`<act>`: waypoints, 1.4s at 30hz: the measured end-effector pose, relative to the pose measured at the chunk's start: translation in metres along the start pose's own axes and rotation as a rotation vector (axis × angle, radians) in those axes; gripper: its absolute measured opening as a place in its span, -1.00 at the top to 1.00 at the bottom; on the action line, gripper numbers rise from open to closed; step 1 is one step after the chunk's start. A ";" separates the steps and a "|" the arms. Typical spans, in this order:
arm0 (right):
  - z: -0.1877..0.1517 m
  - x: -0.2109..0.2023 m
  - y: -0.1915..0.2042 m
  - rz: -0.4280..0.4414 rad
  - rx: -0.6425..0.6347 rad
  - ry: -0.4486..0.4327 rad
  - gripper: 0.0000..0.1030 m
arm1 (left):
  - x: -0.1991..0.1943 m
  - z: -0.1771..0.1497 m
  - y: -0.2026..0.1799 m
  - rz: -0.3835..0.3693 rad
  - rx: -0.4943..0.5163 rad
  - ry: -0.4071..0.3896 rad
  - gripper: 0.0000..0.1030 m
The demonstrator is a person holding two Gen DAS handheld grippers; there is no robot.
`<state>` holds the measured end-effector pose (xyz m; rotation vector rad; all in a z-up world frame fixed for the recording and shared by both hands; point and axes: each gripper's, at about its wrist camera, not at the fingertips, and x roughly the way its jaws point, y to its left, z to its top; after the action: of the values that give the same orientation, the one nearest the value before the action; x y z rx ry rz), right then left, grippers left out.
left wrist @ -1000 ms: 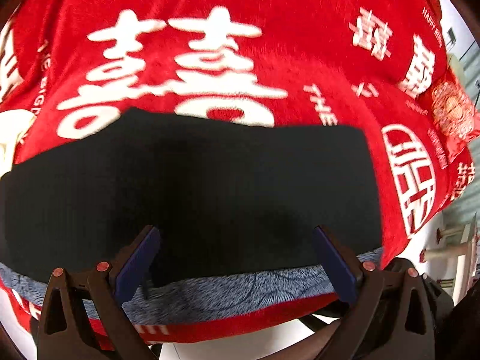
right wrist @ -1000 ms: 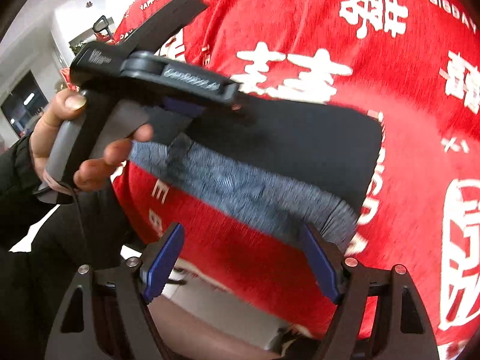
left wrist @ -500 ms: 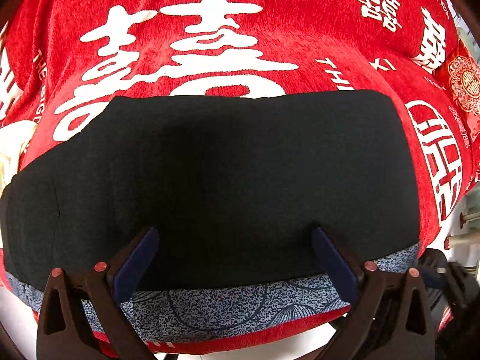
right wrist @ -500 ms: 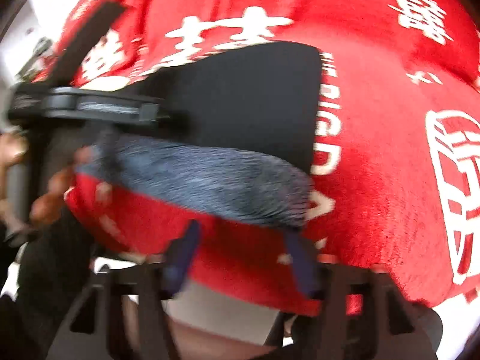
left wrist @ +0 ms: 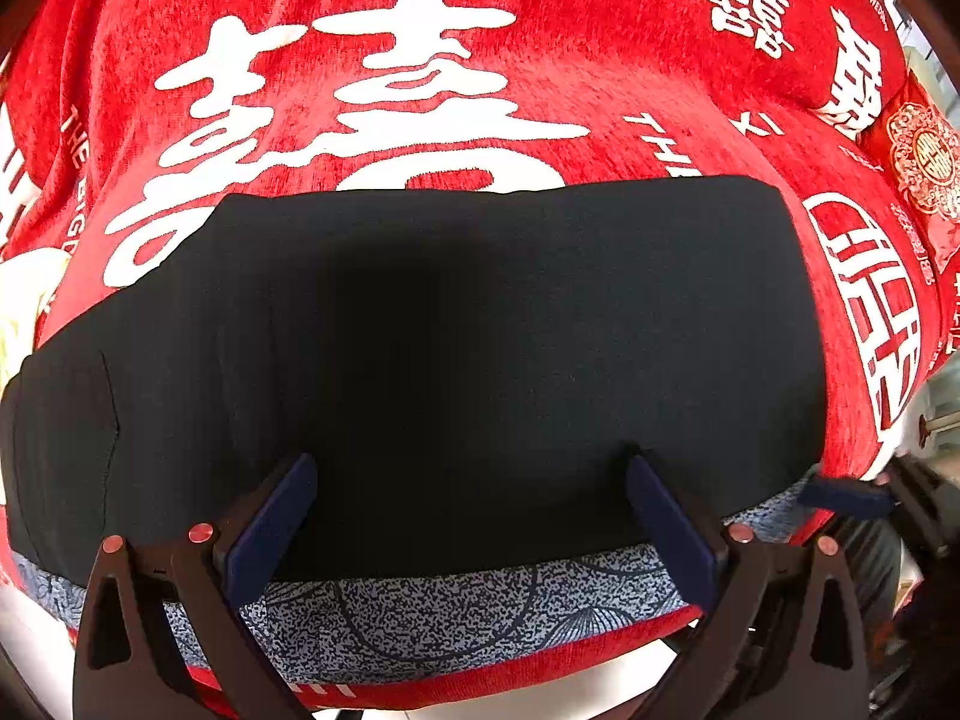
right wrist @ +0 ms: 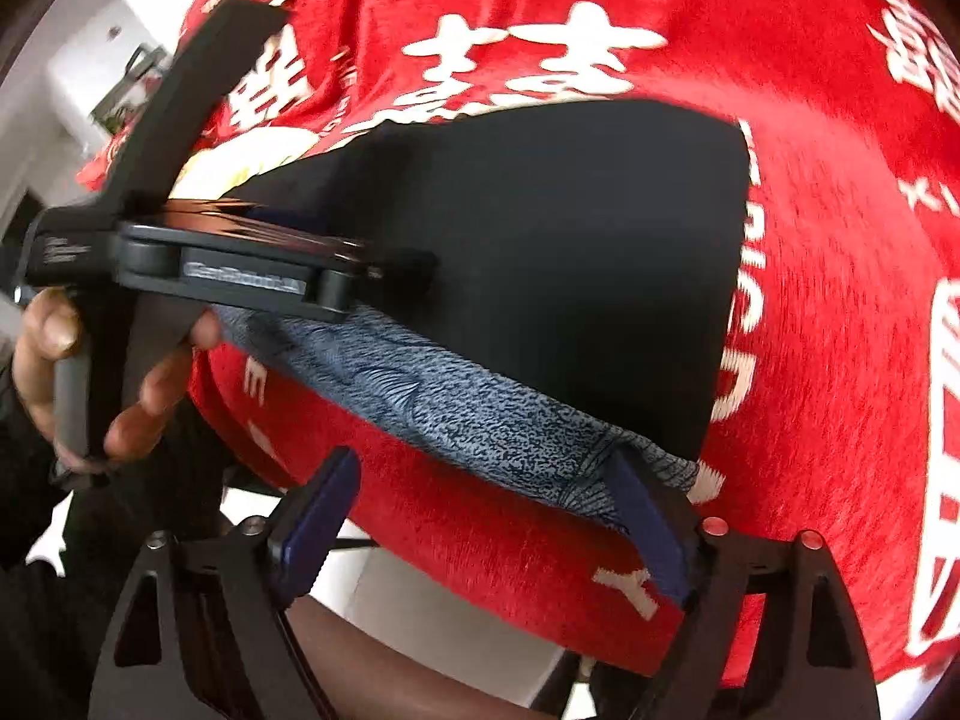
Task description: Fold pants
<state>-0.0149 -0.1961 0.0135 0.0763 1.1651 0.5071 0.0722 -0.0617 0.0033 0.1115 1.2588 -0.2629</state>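
Black pants (left wrist: 480, 330) lie folded flat on a red cloth (left wrist: 600, 60), with a blue-grey patterned layer (left wrist: 450, 612) showing along the near edge. My left gripper (left wrist: 468, 480) stands open over that near edge, its pads wide apart above the black fabric. In the right wrist view a hand (right wrist: 48, 330) holds the left gripper (right wrist: 240, 276) at the left side of the pants (right wrist: 570, 252). My right gripper (right wrist: 480, 480) is at the near right corner, its jaws opening. Its right pad (right wrist: 636, 510) touches the blue-grey layer (right wrist: 480, 414); nothing is pinched.
The red cloth (right wrist: 840, 300) with white characters drapes over the table edge just below both grippers. A red patterned packet (left wrist: 924, 156) lies at the far right. Something pale yellow (left wrist: 24, 294) lies left of the pants. Pale floor (right wrist: 420, 612) shows below the edge.
The right gripper's jaws narrowed at the blue-grey corner, then widened again, and its view swung and sank a little. The left view tilted slightly; its jaws stayed wide.
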 end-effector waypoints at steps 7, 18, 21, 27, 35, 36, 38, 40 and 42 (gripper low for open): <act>0.044 -0.042 -0.018 -0.026 -0.124 -0.090 -0.67 | 0.001 0.000 -0.001 0.007 0.004 -0.002 -0.99; 0.089 0.037 -0.032 -0.095 -0.381 0.153 -1.00 | -0.001 0.001 0.000 0.005 0.012 0.012 -0.99; 0.092 0.019 -0.031 -0.055 -0.366 0.118 -1.00 | -0.012 0.001 0.005 -0.024 -0.018 0.004 -0.99; 0.104 0.026 -0.041 -0.123 -0.334 0.064 -1.00 | -0.006 -0.001 0.006 0.020 -0.002 0.012 -0.99; 0.098 0.020 -0.020 -0.231 -0.377 0.037 -1.00 | -0.025 -0.010 0.020 0.036 -0.040 -0.028 -0.99; 0.093 0.012 -0.014 -0.210 -0.377 0.010 -1.00 | -0.022 -0.011 0.024 0.038 -0.049 -0.020 -0.99; 0.080 0.012 -0.002 -0.190 -0.380 0.004 -1.00 | -0.006 -0.013 0.033 0.030 -0.074 0.036 -0.99; 0.070 0.033 0.002 -0.237 -0.375 0.076 -1.00 | 0.003 -0.017 0.043 -0.028 -0.131 0.045 -1.00; 0.061 0.044 0.006 -0.287 -0.385 0.063 -1.00 | -0.001 -0.018 0.043 -0.022 -0.125 0.031 -1.00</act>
<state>0.0505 -0.1602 0.0029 -0.4351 1.0989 0.4720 0.0660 -0.0158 -0.0040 -0.0055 1.3045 -0.2018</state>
